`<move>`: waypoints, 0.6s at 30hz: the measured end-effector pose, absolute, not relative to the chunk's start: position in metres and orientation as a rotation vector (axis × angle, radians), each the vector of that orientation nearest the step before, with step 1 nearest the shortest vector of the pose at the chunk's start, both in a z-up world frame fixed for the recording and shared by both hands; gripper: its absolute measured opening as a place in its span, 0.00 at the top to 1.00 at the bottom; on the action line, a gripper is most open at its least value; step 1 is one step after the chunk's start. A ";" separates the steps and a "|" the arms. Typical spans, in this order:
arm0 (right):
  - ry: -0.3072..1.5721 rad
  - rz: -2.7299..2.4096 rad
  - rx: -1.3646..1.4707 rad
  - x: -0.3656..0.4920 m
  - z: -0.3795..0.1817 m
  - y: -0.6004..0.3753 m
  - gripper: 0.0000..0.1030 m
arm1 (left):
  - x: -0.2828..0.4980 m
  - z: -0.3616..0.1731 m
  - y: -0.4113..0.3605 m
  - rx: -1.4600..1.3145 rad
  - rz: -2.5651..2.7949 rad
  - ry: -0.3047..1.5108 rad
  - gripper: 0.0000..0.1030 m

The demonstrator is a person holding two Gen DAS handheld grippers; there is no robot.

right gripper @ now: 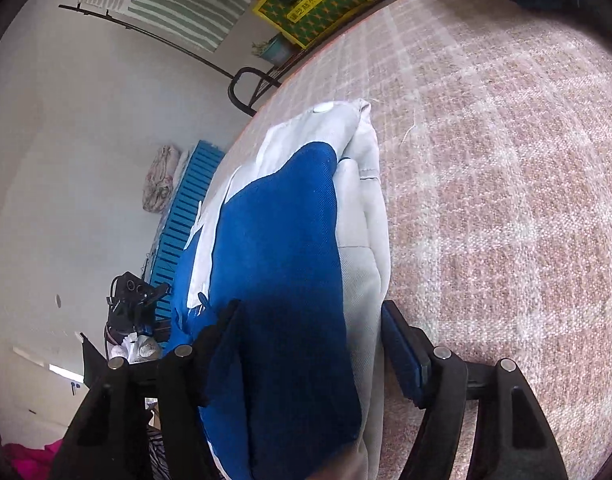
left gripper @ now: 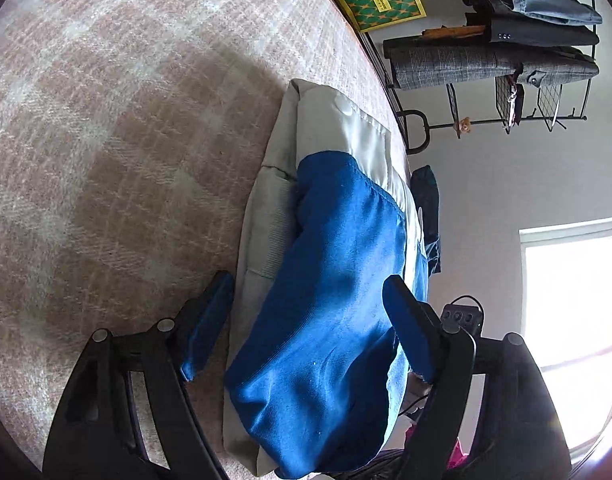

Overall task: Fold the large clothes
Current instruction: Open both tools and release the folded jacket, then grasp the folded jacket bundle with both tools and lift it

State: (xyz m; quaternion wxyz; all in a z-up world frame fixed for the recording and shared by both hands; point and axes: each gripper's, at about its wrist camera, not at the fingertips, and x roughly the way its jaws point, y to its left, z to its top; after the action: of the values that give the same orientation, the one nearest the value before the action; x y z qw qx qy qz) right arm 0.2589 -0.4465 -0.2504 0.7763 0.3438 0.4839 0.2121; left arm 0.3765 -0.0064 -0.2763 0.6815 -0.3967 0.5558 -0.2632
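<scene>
- Left wrist view: a folded garment (left gripper: 326, 280) lies on a pink-and-white checked blanket (left gripper: 125, 120), near the blanket's edge.
- The garment is two-toned: a bright blue panel on top, and pale grey-white fabric around and beneath it.
- A round white snap (left gripper: 344, 109) sits on the pale part at the far end, and a seam runs across the grey side fold.
- The blue cloth is smooth, with soft creases along its length; the bundle is long and narrow.
- The left gripper (left gripper: 306, 320) stands spread, its blue-padded fingers (left gripper: 209, 320) either side of the bundle, with a gap at the left pad; nothing is pinched.
- Right wrist view: the same garment (right gripper: 289, 260) runs away from the camera, blue in the middle, pale folds along its right flank.
- The right gripper (right gripper: 310, 344) is also released, straddling the near end; whether the left finger (right gripper: 221, 344) touches the blue cloth, I cannot tell.
</scene>
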 end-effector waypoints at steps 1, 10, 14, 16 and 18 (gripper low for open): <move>1.047 0.463 0.751 0.262 -0.252 -0.445 0.31 | 0.378 -0.276 -0.010 -0.876 -0.599 1.254 0.24; 1.062 0.426 0.687 0.279 -0.252 -0.415 0.48 | 0.386 -0.258 -0.050 -0.666 -0.522 1.240 0.49; 1.074 0.391 0.607 0.285 -0.244 -0.404 0.60 | 0.377 -0.236 -0.068 -0.515 -0.480 1.184 0.62; 1.070 0.377 0.559 0.285 -0.236 -0.397 0.66 | 0.371 -0.224 -0.078 -0.430 -0.469 1.148 0.66; 1.066 0.363 0.520 0.284 -0.228 -0.391 0.70 | 0.364 -0.215 -0.086 -0.378 -0.458 1.119 0.70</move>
State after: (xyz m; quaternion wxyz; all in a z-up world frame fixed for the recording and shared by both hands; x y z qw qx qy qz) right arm 0.2845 -0.3906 -0.2278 0.8139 0.2435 0.4993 0.1700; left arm 0.3640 -0.0857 -0.2146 0.8061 -0.1767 0.5226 -0.2139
